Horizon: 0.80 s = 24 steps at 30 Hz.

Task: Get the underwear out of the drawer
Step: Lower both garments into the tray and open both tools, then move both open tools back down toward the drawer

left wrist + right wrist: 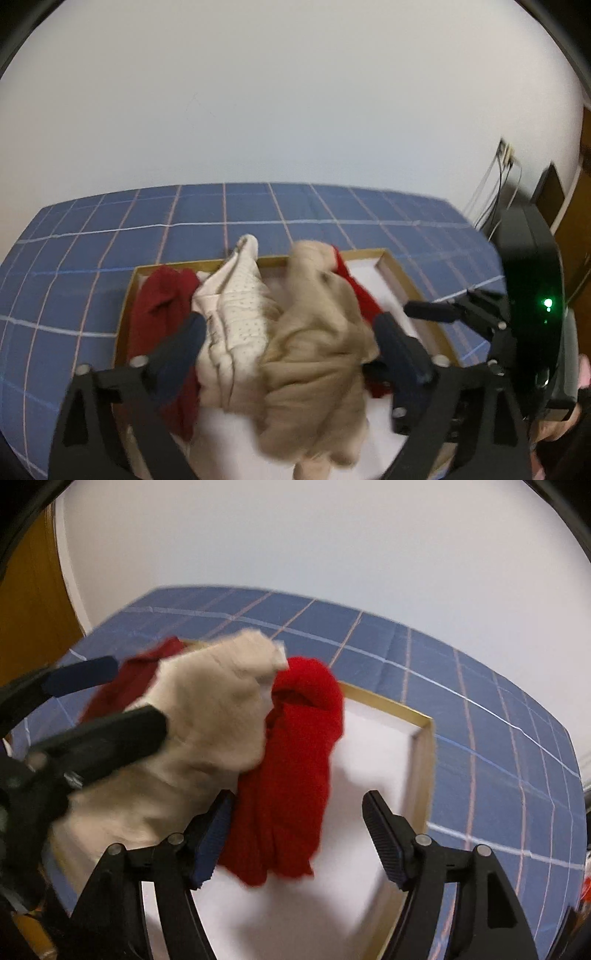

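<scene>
A shallow drawer [400, 275] with a tan rim and white bottom lies on a blue checked cloth. It holds a dark red garment [160, 295], a white dotted one [240, 306], a beige one [317, 343] and a bright red one [364, 295]. My left gripper [290, 325] is open, its fingers spread on either side of the white and beige garments. My right gripper [297, 808] is open over the drawer [421, 760], the bright red garment [291, 775] between its fingers, against the left one. The beige garment [207, 716] lies to its left.
The blue checked cloth [92, 236] covers the surface around the drawer. A white wall stands behind. Cables and a socket [506, 151] are at the far right. The right gripper's body [528, 295] is close on the left gripper's right; the left gripper's fingers [107, 734] reach in beside the beige garment.
</scene>
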Tool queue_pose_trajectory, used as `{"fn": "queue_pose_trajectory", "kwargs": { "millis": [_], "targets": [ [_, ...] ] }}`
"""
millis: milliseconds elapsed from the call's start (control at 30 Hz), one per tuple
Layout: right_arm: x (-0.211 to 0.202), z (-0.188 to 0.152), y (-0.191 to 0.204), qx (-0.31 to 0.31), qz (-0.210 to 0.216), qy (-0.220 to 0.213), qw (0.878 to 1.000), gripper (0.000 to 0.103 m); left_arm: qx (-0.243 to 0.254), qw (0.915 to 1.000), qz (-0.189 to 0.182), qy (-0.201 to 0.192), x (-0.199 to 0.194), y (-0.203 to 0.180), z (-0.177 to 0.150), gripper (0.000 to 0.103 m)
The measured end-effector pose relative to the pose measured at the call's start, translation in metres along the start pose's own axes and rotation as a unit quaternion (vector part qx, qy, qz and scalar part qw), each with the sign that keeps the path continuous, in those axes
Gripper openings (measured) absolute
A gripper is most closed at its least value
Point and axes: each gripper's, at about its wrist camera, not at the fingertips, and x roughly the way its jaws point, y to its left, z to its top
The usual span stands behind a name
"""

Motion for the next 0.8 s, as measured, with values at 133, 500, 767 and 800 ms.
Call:
{"fn": "queue_pose_trajectory", "kwargs": {
  "millis": [133, 500, 767, 800],
  "targets": [
    [-0.034, -0.023, -0.006, 0.042, 0.011, -0.035, 0.998, 0.074, -0.02, 0.9996, -0.014, -0.014, -0.032, 0.005, -0.003, 0.099],
    [-0.088, -0.104, -0.005, 0.178, 0.103, -0.101, 0.973, 0.074, 0.0, 0.9999, -0.007, -0.011, -0.083, 0.007, -0.057, 0.099],
    [-0.104, -0.137, 0.014, 0.169, 0.107, -0.112, 0.973, 0.074, 0.018, 0.9998, -0.01, 0.004, -0.107, 0.003, -0.102, 0.099],
    [-0.107, -0.142, 0.015, 0.17, 0.107, -0.113, 0.973, 0.074, 0.024, 0.9997, -0.006, 0.005, -0.109, 0.003, -0.108, 0.099]
  ]
}}
